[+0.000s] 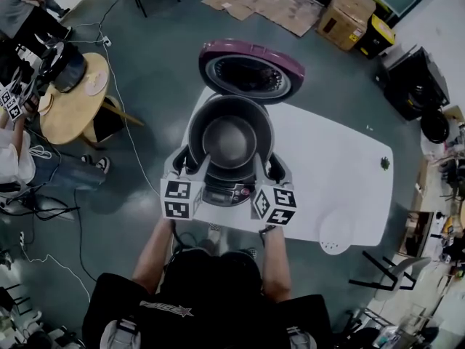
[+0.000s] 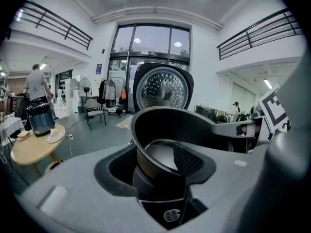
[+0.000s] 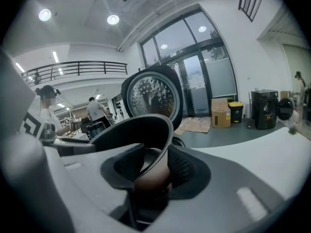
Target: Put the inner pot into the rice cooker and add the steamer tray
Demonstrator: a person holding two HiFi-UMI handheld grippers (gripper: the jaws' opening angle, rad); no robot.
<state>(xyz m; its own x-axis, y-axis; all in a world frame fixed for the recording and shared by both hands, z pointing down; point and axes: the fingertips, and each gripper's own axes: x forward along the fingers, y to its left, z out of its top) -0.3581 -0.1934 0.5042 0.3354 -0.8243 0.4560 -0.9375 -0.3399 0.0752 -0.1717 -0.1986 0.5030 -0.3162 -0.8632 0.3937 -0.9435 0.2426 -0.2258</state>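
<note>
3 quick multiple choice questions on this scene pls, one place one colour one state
1. Where is the white steamer tray? A in the cooker; B on the table's near right corner; C on the floor
2. The rice cooker lid's outside is: A maroon; B green; C yellow
3. The inner pot is: A lying on the floor; B gripped at its rim by the left gripper and right gripper; C held by one gripper only

B: it lies by the table edge on the person's right. A: maroon rings the raised lid. B: both have the rim between their fingers.
</note>
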